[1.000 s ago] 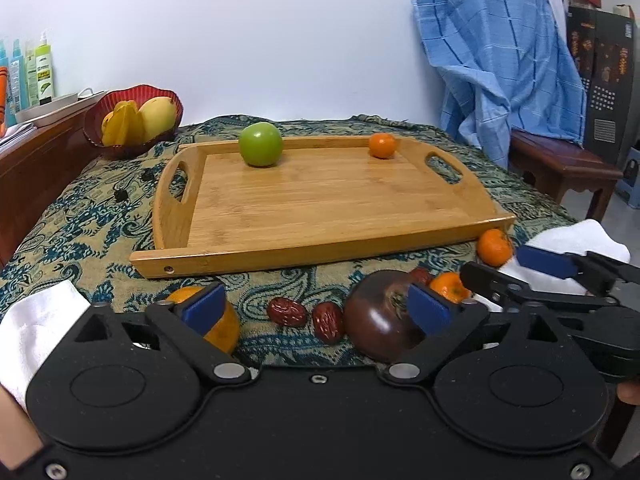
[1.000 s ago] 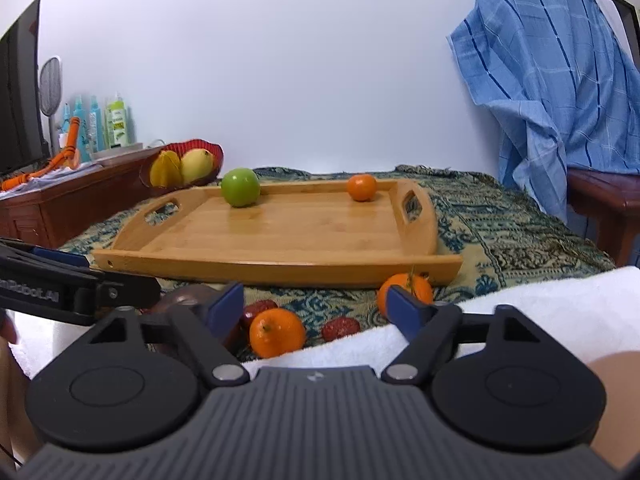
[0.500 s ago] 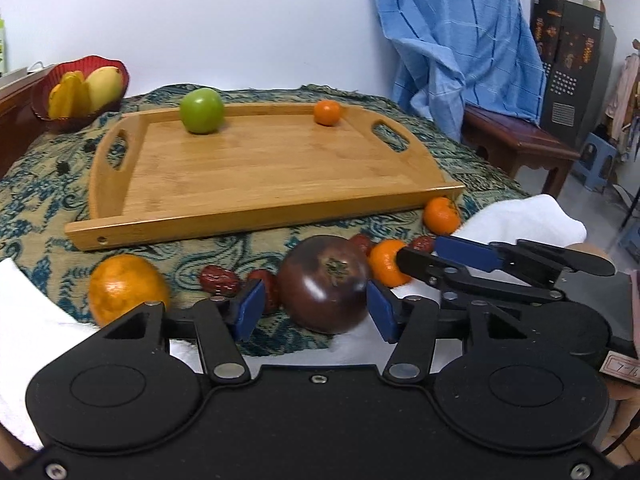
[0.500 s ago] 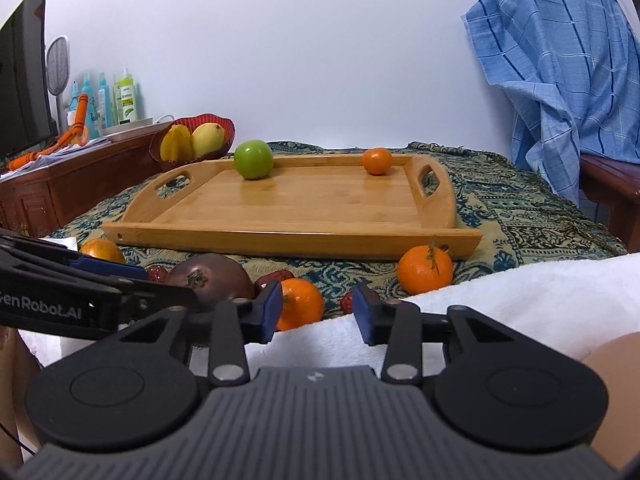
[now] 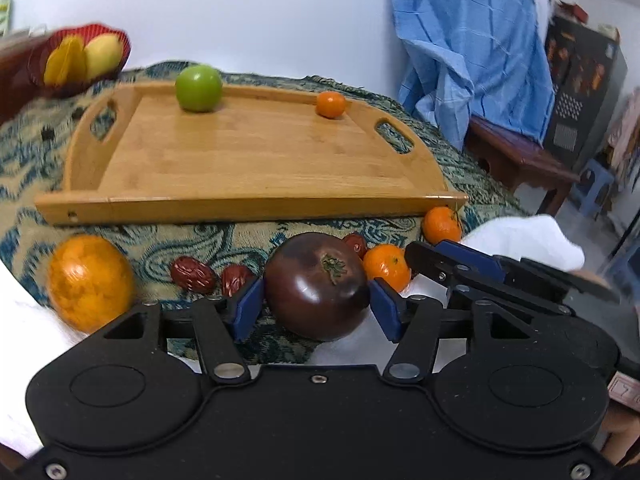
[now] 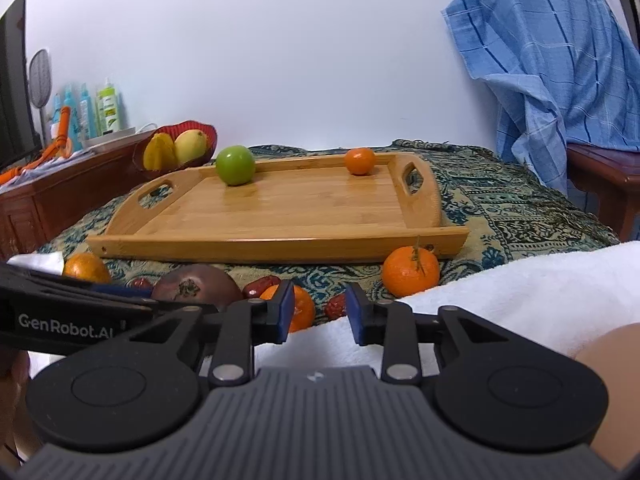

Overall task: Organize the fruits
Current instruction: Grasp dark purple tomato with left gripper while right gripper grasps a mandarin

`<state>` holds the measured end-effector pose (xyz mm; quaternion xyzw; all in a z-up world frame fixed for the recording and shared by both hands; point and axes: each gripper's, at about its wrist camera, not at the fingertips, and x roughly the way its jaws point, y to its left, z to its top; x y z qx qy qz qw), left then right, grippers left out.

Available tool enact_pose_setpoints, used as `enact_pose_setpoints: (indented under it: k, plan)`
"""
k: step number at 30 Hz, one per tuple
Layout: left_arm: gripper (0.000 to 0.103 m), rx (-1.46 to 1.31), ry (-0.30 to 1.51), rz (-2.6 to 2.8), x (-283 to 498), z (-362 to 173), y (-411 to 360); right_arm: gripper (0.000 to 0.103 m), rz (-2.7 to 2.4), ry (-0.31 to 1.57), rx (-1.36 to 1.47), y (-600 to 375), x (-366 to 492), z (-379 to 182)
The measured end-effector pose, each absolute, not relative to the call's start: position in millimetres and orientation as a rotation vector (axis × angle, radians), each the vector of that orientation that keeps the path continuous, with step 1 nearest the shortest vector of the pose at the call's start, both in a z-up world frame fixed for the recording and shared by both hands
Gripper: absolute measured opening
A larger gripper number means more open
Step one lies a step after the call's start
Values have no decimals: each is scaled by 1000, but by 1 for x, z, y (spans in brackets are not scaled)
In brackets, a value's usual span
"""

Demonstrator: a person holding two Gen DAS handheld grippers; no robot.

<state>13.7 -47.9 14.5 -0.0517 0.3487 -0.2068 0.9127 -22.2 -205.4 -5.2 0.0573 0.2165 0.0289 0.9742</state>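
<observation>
Fruit was seen scattered on a patterned cloth in the left wrist view. A dark purple tomato, glossy, with a dried green calyx on top, was set between the blue pads of the left gripper; the pads appeared pressed to its sides, while the jaws were opening slightly. Just beside it were seen two red dates, a large orange to the left, and two tangerines to the right. Beyond them a wooden tray was seen, with a green apple and a small tangerine at its far edge. A red bowl of yellow fruit was noted at the far left, and the right gripper at the right edge.

In the right wrist view, the right gripper was seen over a white towel, its jaws closing, a narrow gap left, nothing held between them. A tangerine was partly hidden behind its left pad. A stemmed tangerine was seen near the tray's front corner, touching nothing. The tomato was glimpsed behind the left gripper's finger.
</observation>
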Motion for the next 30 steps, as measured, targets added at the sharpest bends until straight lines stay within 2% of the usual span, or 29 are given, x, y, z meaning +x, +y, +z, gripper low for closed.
enact_pose_setpoints:
  k: [18,21,22,23,30]
  plan:
    - [53,-101,660,-331,7,28,-41,38,139,433,62,-192,-25,-8]
    - [53,-84,654,-326,7,29,-41,44,150,438,35,-186,-24,-9]
    - [53,-79,655,-326,7,28,-42,50,148,438,26,-185,-24,-9]
    - [53,-75,656,-325,7,28,-42,52,144,439,18,-183,-23,-9]
    - [58,-9,637,-351,12,24,-47,60,129,453,-10,-180,-18,-13]
